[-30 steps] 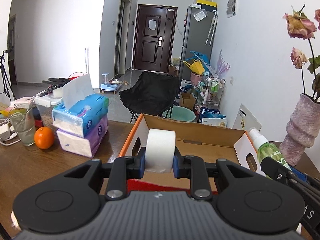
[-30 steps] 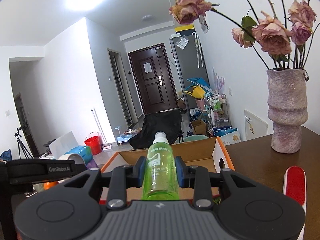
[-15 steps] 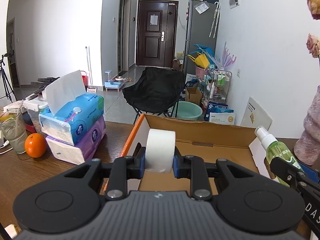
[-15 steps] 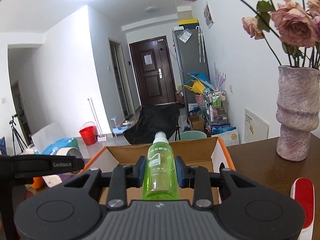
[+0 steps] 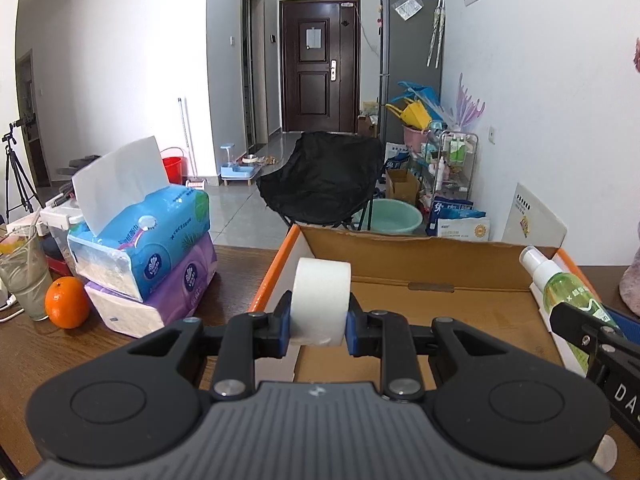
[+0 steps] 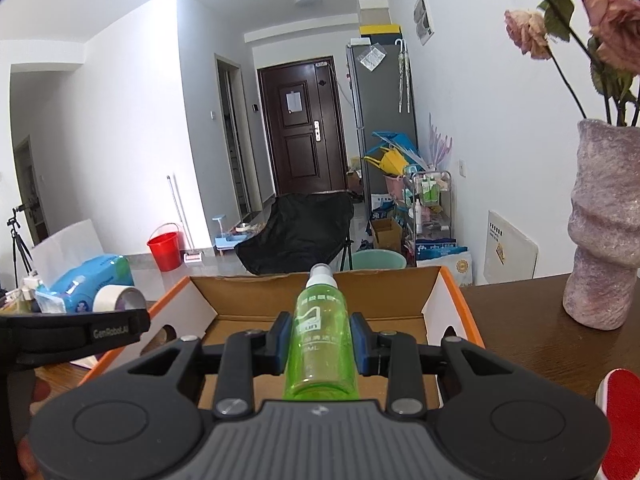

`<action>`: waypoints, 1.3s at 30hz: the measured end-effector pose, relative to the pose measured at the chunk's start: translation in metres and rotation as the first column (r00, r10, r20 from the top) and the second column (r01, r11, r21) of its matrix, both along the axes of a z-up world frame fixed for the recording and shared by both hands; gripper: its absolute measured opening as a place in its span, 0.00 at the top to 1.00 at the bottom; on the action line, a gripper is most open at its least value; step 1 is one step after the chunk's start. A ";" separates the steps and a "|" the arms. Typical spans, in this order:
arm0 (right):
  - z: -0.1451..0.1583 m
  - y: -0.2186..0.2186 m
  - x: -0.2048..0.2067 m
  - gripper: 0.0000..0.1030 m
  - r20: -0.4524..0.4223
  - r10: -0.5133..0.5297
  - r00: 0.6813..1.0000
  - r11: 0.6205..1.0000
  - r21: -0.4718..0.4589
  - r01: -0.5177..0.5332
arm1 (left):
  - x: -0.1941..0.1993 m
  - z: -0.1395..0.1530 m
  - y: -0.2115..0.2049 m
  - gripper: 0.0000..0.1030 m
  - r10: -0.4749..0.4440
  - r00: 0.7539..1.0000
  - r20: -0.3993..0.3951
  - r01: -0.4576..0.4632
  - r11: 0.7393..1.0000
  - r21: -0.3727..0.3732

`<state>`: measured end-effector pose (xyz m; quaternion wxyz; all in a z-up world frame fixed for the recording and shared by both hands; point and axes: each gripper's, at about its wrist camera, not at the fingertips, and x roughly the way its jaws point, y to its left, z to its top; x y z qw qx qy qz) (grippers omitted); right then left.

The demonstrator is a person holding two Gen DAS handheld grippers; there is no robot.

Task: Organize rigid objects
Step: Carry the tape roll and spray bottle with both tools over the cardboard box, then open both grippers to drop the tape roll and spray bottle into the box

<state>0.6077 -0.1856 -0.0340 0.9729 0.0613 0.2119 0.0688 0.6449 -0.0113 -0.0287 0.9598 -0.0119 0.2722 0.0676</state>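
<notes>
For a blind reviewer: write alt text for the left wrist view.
The left gripper clamps a white tape roll over an open cardboard box. Stacked tissue packs and an orange sit left; a green spray bottle enters right.

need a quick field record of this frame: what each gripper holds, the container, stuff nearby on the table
left gripper: shut on white tape roll
right gripper: shut on green plastic spray bottle
container: open cardboard box with orange edges, in front of both grippers
table left: stacked blue and purple tissue packs, orange fruit
table right: mauve textured vase with dried roses
</notes>
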 end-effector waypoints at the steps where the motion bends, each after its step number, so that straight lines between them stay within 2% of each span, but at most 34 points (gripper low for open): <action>1: -0.002 0.000 0.002 0.71 -0.009 -0.002 1.000 1.000 -0.002 0.002 | 0.002 -0.002 0.001 0.75 -0.004 1.000 -0.003 0.004 1.000 -0.004; 12: -0.020 -0.002 0.018 0.71 -0.042 -0.020 0.999 1.000 -0.011 0.020 | 0.016 -0.020 -0.002 0.73 -0.030 0.998 -0.063 0.030 1.000 0.001; 13: -0.020 -0.002 0.018 0.71 -0.045 -0.017 0.999 1.000 -0.011 0.017 | 0.016 -0.019 -0.001 0.67 -0.034 0.998 -0.062 0.033 0.999 -0.004; 14: -0.020 -0.003 0.019 0.70 -0.058 -0.011 0.998 1.000 -0.010 0.011 | 0.016 -0.018 -0.001 0.53 -0.038 0.997 -0.060 0.038 0.999 -0.007; 15: -0.019 -0.004 0.020 0.67 -0.072 -0.009 0.997 1.000 -0.012 0.008 | 0.015 -0.018 0.000 0.42 -0.033 0.998 -0.057 0.033 0.999 -0.003; 16: -0.019 -0.005 0.022 0.59 -0.080 -0.008 0.997 1.000 -0.017 0.007 | 0.014 -0.017 0.001 0.23 -0.022 0.999 -0.050 0.022 1.000 0.004; 17: -0.018 -0.006 0.022 0.32 -0.094 -0.015 0.995 1.000 -0.028 0.012 | 0.012 -0.015 0.002 0.13 -0.004 0.999 -0.034 0.005 1.000 0.017; 18: -0.018 -0.006 0.021 0.19 -0.093 -0.030 0.995 0.999 -0.039 0.027 | 0.011 -0.014 0.002 0.10 0.008 1.000 -0.023 -0.007 1.000 0.029; 19: -0.017 -0.006 0.019 0.04 -0.075 -0.050 0.996 0.998 -0.050 0.046 | 0.010 -0.013 0.003 0.03 0.015 1.000 -0.020 -0.015 0.999 0.031; 20: -0.015 -0.005 0.017 0.03 -0.062 -0.062 0.996 0.996 -0.063 0.058 | 0.010 -0.012 0.005 0.00 0.022 1.000 -0.015 -0.021 0.999 0.024; 24: -0.012 -0.004 0.015 0.00 -0.060 -0.054 0.997 0.997 -0.064 0.050 | 0.011 -0.012 0.008 0.00 0.035 0.999 -0.022 -0.035 0.999 0.009; 39: -0.005 -0.005 0.006 0.00 -0.063 -0.040 0.997 0.996 -0.077 0.035 | -0.001 -0.003 0.010 0.00 0.038 0.999 -0.025 -0.038 0.999 0.001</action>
